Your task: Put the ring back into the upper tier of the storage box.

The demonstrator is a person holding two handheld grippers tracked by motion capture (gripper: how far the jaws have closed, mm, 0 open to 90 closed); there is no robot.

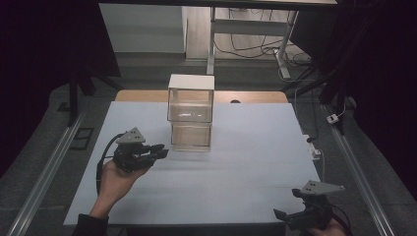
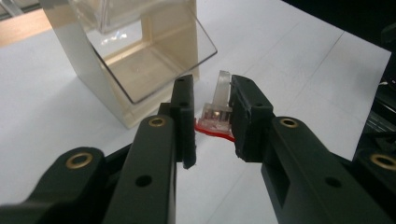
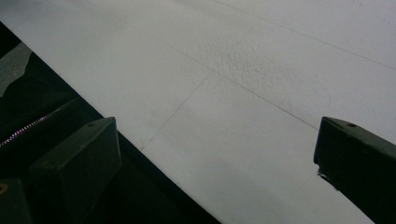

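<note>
Right gripper (image 1: 295, 215) nearest, at the table's (image 1: 246, 167) near right corner, jaws spread wide, nothing between them. Left gripper (image 2: 212, 112) near the left edge, pinching a small clear piece with a red base (image 2: 215, 114), held above the table just beside the two stacked clear boxes (image 1: 191, 112) standing toward the far edge
</note>
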